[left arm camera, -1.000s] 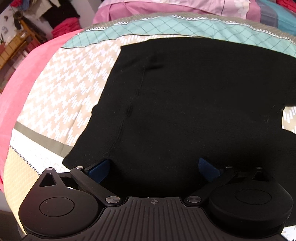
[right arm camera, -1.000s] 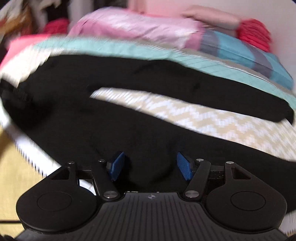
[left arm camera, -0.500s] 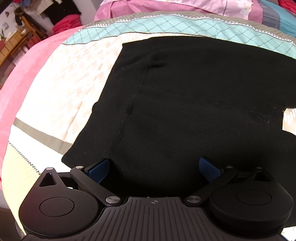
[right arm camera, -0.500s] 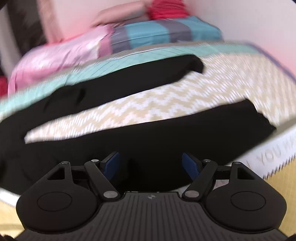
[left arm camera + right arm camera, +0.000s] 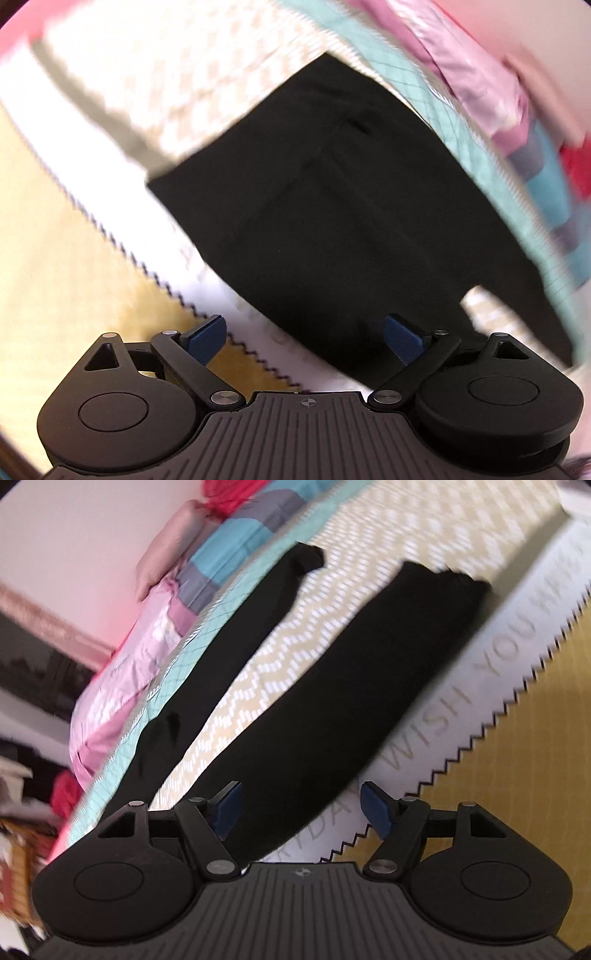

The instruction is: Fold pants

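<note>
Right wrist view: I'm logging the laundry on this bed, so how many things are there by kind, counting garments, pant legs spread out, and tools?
Black fabric pants: 1
Spread pant legs: 2, far leg, near leg
Open two-finger tools: 2, right tool, left tool
Total: 5

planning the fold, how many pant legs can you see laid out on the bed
2. In the right wrist view, the far leg runs along the teal band; the near leg lies by the printed lettering, patterned bedspread between them.
</note>
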{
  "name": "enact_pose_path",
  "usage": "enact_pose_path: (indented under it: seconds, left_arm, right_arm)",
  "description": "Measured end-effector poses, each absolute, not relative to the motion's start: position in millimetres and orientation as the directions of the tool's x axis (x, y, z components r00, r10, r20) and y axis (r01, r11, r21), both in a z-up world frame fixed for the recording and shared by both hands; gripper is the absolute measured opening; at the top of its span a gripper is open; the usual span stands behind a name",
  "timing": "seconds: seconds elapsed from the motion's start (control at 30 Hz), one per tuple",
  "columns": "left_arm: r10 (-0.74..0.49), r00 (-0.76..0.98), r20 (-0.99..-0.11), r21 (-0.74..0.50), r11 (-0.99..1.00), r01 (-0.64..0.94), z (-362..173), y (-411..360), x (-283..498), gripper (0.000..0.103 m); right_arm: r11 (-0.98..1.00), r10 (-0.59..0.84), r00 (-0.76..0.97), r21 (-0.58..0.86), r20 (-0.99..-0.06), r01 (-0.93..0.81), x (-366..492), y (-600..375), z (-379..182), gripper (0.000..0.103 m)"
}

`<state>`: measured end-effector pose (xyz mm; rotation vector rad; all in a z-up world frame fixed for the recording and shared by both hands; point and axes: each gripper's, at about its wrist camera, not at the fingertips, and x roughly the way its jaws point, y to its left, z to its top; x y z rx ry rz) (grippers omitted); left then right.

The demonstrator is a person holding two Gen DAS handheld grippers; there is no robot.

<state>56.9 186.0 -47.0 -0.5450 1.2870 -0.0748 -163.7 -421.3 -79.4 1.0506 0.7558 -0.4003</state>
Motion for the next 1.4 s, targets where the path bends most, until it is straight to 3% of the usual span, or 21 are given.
enact_pose_path:
  seconds: [0.1, 0.4, 0.53, 0.6, 0.67, 0.73, 0.9, 0.93, 1.03, 1.3, 1.4]
  left_arm:
    - [-0.439, 0.321, -0.839, -0.532, 0.783, -0.321, -60, 205, 65, 0.103]
    - [-0.504, 0.357, -0.786, -0.611, 0.719, -0.33, -68, 209, 74, 0.103]
    - [-0.524, 0.388, -0.759, -0.643, 0.698, -0.315, -74, 214, 73, 0.103]
    - [-0.521, 0.399, -0.754, -0.646, 0.697, -0.312, -71, 216, 73, 0.103]
    - [-0.52, 0.384, -0.763, -0.636, 0.707, -0.309, -70, 215, 77, 0.103]
    - [-0.498, 0.367, -0.785, -0.608, 0.733, -0.306, -73, 214, 79, 0.103]
    - [-0.489, 0.363, -0.793, -0.597, 0.74, -0.308, -77, 216, 83, 0.097]
    - [-0.479, 0.356, -0.803, -0.584, 0.75, -0.309, -77, 215, 86, 0.089]
    - [-0.458, 0.347, -0.819, -0.559, 0.773, -0.299, -72, 215, 89, 0.082]
    - [-0.492, 0.418, -0.764, -0.598, 0.783, -0.172, -23, 197, 133, 0.079]
    - [-0.51, 0.423, -0.749, -0.607, 0.784, -0.131, -17, 183, 170, 0.076]
  right_arm:
    - [0.373, 0.059, 0.705, 0.671, -0.707, 0.641, -166, -428, -87, 0.072]
    - [0.139, 0.017, 0.763, 0.758, -0.646, 0.638, -186, -446, -104, 0.066]
    - [0.119, 0.002, 0.786, 0.781, -0.618, 0.614, -180, -447, -107, 0.077]
    - [0.146, 0.004, 0.773, 0.765, -0.634, 0.627, -178, -446, -104, 0.071]
    - [0.187, 0.018, 0.747, 0.736, -0.665, 0.651, -176, -445, -104, 0.03]
    - [0.212, 0.03, 0.722, 0.71, -0.691, 0.671, -174, -442, -109, 0.016]
    - [0.246, 0.018, 0.716, 0.698, -0.697, 0.673, -160, -437, -108, 0.016]
    - [0.274, 0.012, 0.703, 0.679, -0.711, 0.681, -155, -437, -106, 0.014]
    - [0.354, -0.005, 0.662, 0.618, -0.749, 0.702, -141, -436, -93, 0.009]
    - [0.5, -0.045, 0.714, 0.603, -0.698, 0.621, -64, -457, -35, 0.008]
    - [0.543, -0.037, 0.684, 0.56, -0.728, 0.626, -5, -477, -25, 0.008]
